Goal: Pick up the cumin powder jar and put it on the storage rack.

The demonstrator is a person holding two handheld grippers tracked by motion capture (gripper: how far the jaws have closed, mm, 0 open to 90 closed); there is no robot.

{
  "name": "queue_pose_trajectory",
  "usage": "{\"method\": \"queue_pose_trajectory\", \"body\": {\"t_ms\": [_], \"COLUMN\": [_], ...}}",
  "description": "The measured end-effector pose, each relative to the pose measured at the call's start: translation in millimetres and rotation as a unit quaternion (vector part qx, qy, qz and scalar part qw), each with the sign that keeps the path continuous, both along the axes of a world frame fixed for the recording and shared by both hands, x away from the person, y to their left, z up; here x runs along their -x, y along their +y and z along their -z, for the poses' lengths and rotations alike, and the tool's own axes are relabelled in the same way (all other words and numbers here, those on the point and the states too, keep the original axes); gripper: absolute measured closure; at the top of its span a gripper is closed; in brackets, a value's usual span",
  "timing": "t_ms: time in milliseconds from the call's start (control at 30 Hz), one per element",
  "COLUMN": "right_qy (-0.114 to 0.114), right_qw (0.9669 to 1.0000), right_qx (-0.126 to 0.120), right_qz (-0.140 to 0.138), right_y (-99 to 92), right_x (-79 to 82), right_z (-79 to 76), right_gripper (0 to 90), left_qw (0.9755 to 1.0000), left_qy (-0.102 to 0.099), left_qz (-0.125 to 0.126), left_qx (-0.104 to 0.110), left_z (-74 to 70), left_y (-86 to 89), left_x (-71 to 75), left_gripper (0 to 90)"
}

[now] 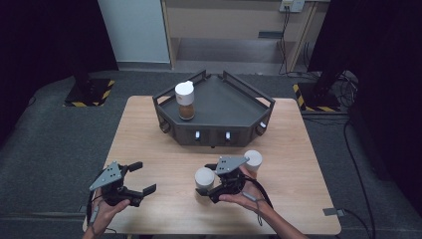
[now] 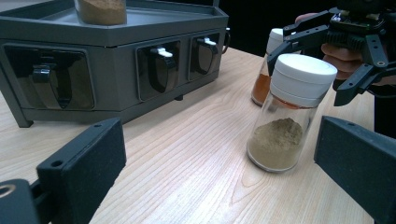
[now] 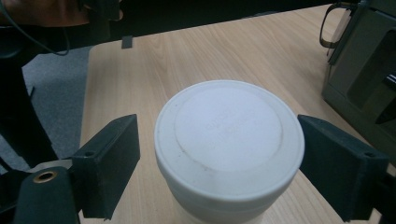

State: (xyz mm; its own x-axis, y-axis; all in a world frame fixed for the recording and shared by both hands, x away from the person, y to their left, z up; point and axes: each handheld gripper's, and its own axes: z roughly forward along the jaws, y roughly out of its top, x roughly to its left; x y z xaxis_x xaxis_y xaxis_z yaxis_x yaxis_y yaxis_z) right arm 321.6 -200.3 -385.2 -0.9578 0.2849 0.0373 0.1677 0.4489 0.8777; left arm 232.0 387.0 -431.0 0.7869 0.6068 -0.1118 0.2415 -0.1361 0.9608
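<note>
Pale wood table, grey carpet, dark curtains

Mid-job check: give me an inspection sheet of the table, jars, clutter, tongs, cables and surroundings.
Surface: wooden table, bare around the work.
Job's things: near jar, tan powder, upright between the right tongs; orange jar behind them; third jar on the grey rack.
Clutter: nothing seen.
Tongs: left tongs open, empty; right tongs straddle the near jar's cap, small gap on the left side.
Cables: floor cables at right.
Surroundings: dark curtains, grey carpet.
</note>
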Motion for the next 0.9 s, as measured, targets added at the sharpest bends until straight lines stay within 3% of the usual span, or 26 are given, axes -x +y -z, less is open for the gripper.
{"method": "queue_pose_trajectory", "body": {"t_ms": [167,400,900], "right_qy": [-0.012,-0.019,-0.011], "right_qw": [0.9999,0.9998,0.9997], "right_qx": [0.000,0.002,0.017], "right_qz": [0.001,0.003,-0.015], "right_y": [-0.4,0.2,3.2], "right_x": [1.9,4.5,-2.4], "right_z": [1.0,0.8,-8.0], "right_gripper": [33.7,33.9,34.0], "left_qw": [1.0000,1.0000,1.0000], "left_qy": [0.000,0.000,0.000], "left_qz": [-0.003,-0.002,-0.001], "left_qx": [0.001,0.001,0.002], "left_z": [0.3,0.3,0.3], "left_y": [0.4,0.4,1.5], "left_x": [0.8,0.2,0.1], "left_gripper": [1.3,1.4,1.3]}}
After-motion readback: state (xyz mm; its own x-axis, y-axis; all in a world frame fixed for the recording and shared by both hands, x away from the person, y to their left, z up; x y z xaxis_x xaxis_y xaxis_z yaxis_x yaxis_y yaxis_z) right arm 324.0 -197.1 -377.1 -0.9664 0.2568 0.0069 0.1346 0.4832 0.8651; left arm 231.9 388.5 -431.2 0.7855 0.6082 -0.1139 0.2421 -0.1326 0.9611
